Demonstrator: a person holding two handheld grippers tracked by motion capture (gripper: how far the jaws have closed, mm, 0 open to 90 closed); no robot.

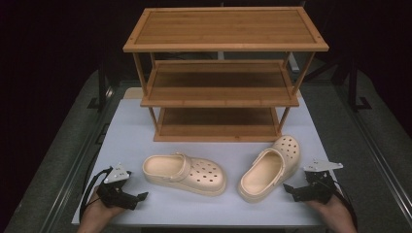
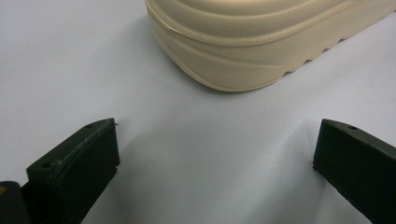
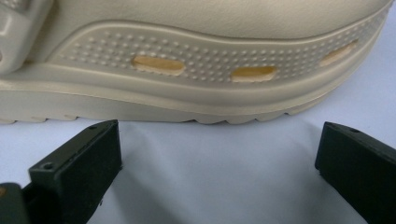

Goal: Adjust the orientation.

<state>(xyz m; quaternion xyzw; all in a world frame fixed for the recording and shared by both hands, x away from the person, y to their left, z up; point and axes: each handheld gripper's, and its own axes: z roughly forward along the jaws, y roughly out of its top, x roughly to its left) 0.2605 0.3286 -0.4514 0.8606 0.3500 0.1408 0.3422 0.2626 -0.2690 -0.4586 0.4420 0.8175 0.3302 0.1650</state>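
Two cream clogs lie on the white table [image 1: 131,131]. The left clog [image 1: 184,174] lies sideways with its toe to the right. The right clog [image 1: 269,167] points away and to the right. My left gripper [image 1: 140,199] rests near the front edge, just left of the left clog, open with nothing between its jaws. In the left gripper view that gripper [image 2: 215,140] faces the clog's rounded heel [image 2: 243,42], a short gap away. My right gripper [image 1: 291,192] sits just right of the right clog, open and holding nothing. In the right gripper view this gripper [image 3: 219,144] faces the clog's dotted side wall [image 3: 210,60].
A three-tier wooden shelf rack [image 1: 223,46] stands at the back of the table, its shelves bare. White table surface lies between the rack and the clogs. A dark floor and metal rails [image 1: 77,160] surround the table.
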